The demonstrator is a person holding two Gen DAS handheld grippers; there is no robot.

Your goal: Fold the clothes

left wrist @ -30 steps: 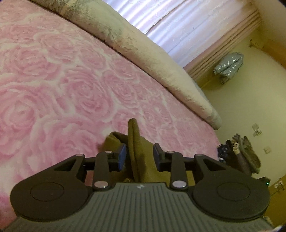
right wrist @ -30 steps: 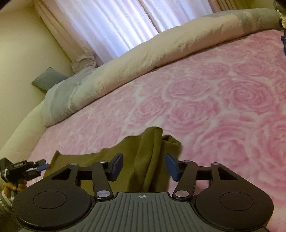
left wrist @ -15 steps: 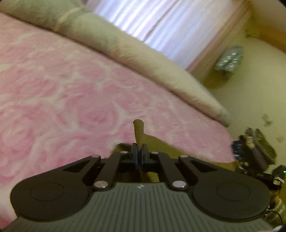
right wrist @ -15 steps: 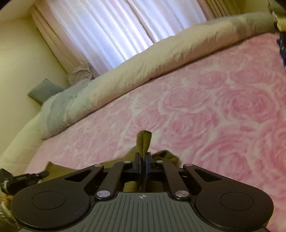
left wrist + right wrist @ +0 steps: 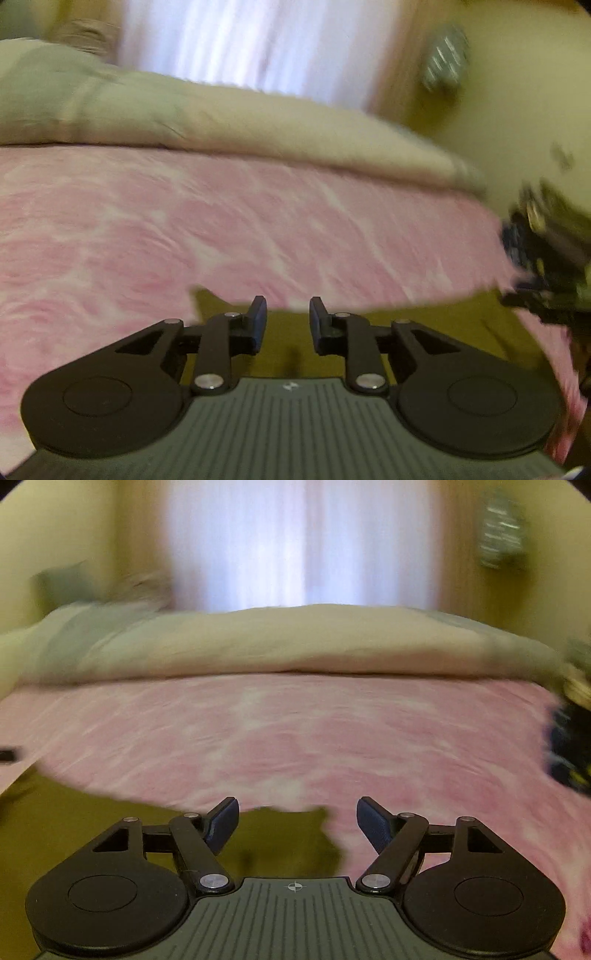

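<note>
An olive-green garment [image 5: 424, 325] lies flat on the pink rose-patterned bedspread [image 5: 221, 229], under and just past my left gripper [image 5: 284, 314], which is open with nothing between its fingers. In the right wrist view the same olive garment [image 5: 110, 830] spreads across the lower left, its edge ending between the fingers. My right gripper [image 5: 297, 816] is wide open above that edge and holds nothing. Both views are blurred by motion.
A rolled beige and grey duvet [image 5: 295, 646] runs along the far side of the bed under the white curtains [image 5: 295, 542]. Dark bags [image 5: 546, 251] sit off the bed's right edge. A silvery item [image 5: 498, 531] hangs on the yellow wall.
Both grippers were shut on raised folds of the olive garment half a second ago; both have since opened and let go. The cloth now lies flat and both cameras have swung toward the curtains.
</note>
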